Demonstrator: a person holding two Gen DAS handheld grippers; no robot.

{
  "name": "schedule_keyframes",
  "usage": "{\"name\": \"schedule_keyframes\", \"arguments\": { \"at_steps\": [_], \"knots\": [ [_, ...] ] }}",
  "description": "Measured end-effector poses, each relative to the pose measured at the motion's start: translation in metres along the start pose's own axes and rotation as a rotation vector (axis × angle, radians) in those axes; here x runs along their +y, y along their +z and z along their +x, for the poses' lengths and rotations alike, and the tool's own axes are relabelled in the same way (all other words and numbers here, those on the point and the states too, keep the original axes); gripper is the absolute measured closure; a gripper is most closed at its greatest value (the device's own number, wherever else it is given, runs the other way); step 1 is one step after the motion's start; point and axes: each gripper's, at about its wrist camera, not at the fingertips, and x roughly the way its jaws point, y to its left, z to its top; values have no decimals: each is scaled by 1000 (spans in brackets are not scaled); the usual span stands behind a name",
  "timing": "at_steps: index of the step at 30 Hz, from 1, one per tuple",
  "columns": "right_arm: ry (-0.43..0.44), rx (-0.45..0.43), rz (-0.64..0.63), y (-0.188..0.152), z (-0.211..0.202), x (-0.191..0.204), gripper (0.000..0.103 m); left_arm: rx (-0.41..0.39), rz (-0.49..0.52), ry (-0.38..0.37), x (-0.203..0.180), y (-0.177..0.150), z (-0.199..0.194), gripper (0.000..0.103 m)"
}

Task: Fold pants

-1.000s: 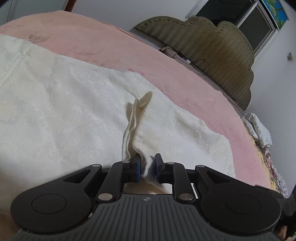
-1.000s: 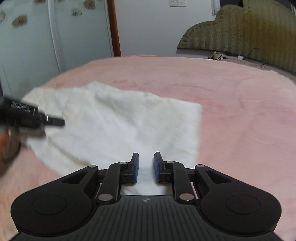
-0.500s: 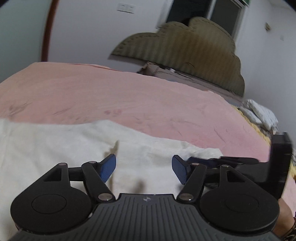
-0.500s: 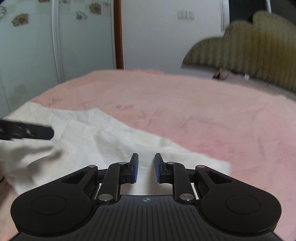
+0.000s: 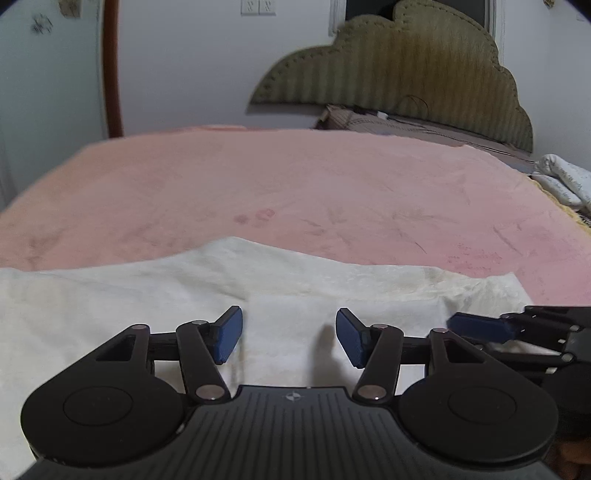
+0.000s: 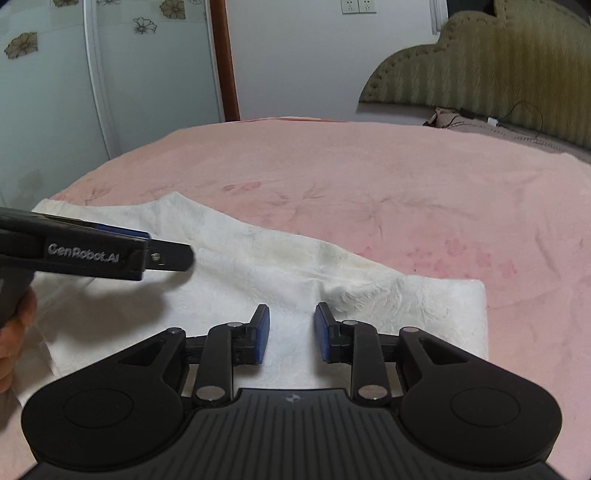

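Pants [image 5: 155, 295] flat on bed; left gripper [image 5: 288, 336], right gripper [image 6: 291, 332] level above, fingers apart, empty.

My pads [image 5: 229, 338] are blue; the pants [image 6: 280, 269] cream-white, on a pink blanket [image 6: 369, 177] with faint flowers.

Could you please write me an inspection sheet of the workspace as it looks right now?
Surface: pink blanket covering the bed, faint marks, lightly creased.
Job's things: white pants lying on the blanket, wrinkled, right edge folded straight.
Clutter: white bedding bundled at the bed's right edge.
Grippers: left gripper open over the pants, holding nothing; right gripper open over the pants, holding nothing.
Cables: black cable and a white plug by the headboard.
Surroundings: white wall with sockets, flowered glass doors, brown post.
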Motion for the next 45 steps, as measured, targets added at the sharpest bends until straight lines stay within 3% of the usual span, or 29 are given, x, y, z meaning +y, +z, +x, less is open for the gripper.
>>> {"name": "schedule_keyframes", "arguments": {
  "at_steps": [2,5,7,9,12,16,19,38,43,45],
  "knots": [
    [17,-18,-4,-2,-13,6,75,-21,19,10,2,-10,-16,39],
    [96,-10,-50,-12,-26,20,70,37,31,-5,7,-28,-18,39],
    [84,-6,-127,-26,-24,32,61,46,9,-15,13,-40,-13,33],
    [60,-34,-155,-32,-25,37,58,16,16,-2,13,-45,-16,29],
    [35,-27,-129,-31,-24,35,31,0,30,34,9,-51,-22,18],
    [45,-18,-118,-31,-23,34,16,-12,28,71,8,-57,-24,2],
    [-9,-11,-114,-30,-21,35,1,2,5,70,11,-56,-21,0],
    [-27,-13,-98,-32,-22,36,0,-4,-11,57,13,-58,-25,0],
    [-75,-24,-76,-33,-28,44,0,-52,-114,63,28,-64,-63,3],
    [-52,-60,-77,-32,-34,56,0,-57,-148,68,41,-68,-81,2]
  ]
}}
